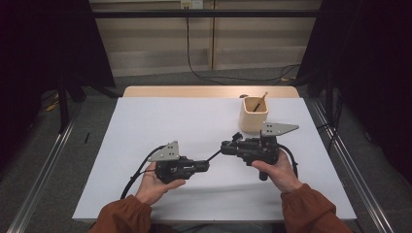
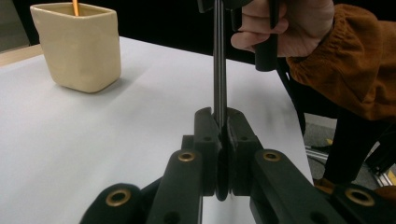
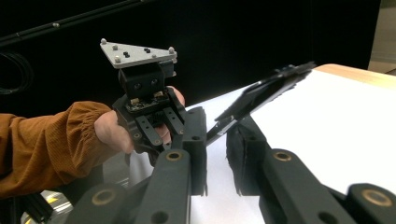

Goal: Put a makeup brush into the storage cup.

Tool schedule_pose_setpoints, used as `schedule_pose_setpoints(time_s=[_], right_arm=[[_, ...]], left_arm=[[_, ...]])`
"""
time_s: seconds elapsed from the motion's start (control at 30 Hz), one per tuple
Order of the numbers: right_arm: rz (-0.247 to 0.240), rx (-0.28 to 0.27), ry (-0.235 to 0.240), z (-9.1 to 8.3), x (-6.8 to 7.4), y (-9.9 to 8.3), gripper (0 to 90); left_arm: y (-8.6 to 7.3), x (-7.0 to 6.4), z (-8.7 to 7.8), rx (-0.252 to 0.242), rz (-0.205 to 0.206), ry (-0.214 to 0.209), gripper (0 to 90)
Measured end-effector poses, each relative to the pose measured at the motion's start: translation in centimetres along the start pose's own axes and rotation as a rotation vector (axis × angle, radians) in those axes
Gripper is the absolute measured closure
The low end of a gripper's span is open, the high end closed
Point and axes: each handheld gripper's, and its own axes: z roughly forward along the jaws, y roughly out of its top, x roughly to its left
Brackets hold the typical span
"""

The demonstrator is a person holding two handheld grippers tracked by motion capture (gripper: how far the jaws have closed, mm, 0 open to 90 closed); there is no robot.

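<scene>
A thin dark rod (image 1: 215, 155) spans the gap between my two grippers above the white table (image 1: 160, 121). My left gripper (image 1: 206, 166) is shut on one end; in the left gripper view its jaws (image 2: 219, 126) pinch the rod (image 2: 218, 60), which rises toward the person's right hand (image 2: 280, 23). My right gripper (image 1: 226, 147) faces it with its jaws apart. In the right gripper view the rod (image 3: 261, 93) lies between those open jaws (image 3: 217, 154), and the left gripper (image 3: 161, 123) is behind them.
A cream square cup (image 1: 253, 116) stands at the back right of the table, just beyond the right gripper, with a wooden stick (image 1: 261, 102) leaning in it. The cup (image 2: 74, 46) also appears in the left gripper view. Dark curtains flank the table.
</scene>
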Motion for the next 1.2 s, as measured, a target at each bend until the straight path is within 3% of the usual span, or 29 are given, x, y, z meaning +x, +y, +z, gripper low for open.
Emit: schedule_pose_setpoints(time_s=[0.27,0.5,0.73,0.87,1.2], right_arm=[[0.036,0.018,0.051,0.3,0.2,0.0,85.0],[0.025,0.013,0.054,0.3,0.4,0.3,85.4],[0.011,0.019,0.038,0.1,0.4,0.4,85.3],[0.007,0.032,0.024,-0.1,0.4,0.5,85.4],[-0.004,0.047,0.001,-0.3,0.4,0.7,85.3]], left_arm=[[-0.4,0.2,0.2,0.021,0.009,0.022,82.4],[-0.5,0.2,0.2,0.011,0.003,0.028,76.5],[-0.5,0.1,0.0,-0.002,0.000,0.072,62.9],[-0.4,0.0,-0.3,-0.011,-0.020,0.076,53.5],[-0.2,-0.2,-1.0,-0.006,-0.049,0.137,22.5]])
